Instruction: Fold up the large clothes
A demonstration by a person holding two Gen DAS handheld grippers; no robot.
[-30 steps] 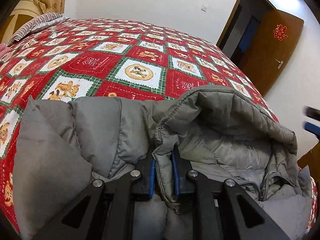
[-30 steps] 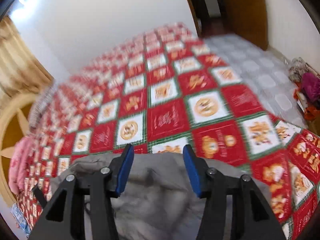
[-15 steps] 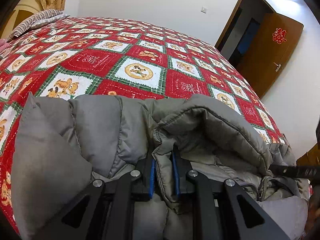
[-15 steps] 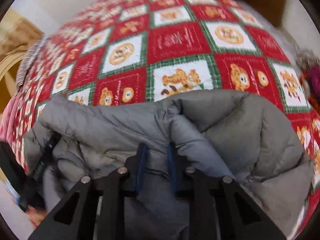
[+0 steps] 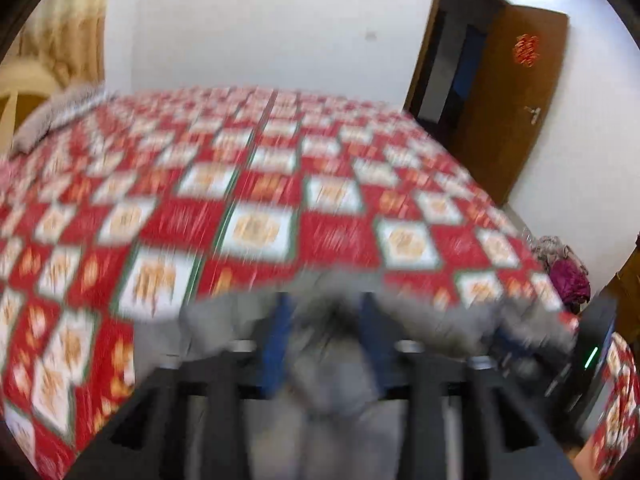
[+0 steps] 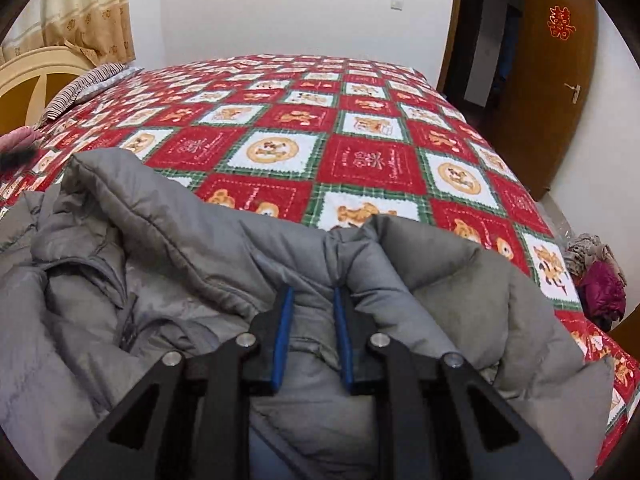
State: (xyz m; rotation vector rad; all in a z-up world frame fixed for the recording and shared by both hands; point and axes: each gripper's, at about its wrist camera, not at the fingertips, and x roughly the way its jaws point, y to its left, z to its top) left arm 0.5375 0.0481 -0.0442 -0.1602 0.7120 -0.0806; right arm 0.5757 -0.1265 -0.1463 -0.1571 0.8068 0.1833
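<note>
right fingers point(image 6: 314, 330) pinching grey jacket point(image 6: 460, 280) fold — left gripper point(image 5: 324, 340) seemingly loose, blurred

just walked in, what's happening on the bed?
A person with a handheld gripper in each hand is folding a grey puffer jacket on a bed covered by a red, white and green patchwork quilt. The right gripper is clamped on a fold of the jacket. The left gripper has just been opening; its view is blurred, jaws apart, grey fabric below them. The fold isn't finished: the jacket lies bunched.
</note>
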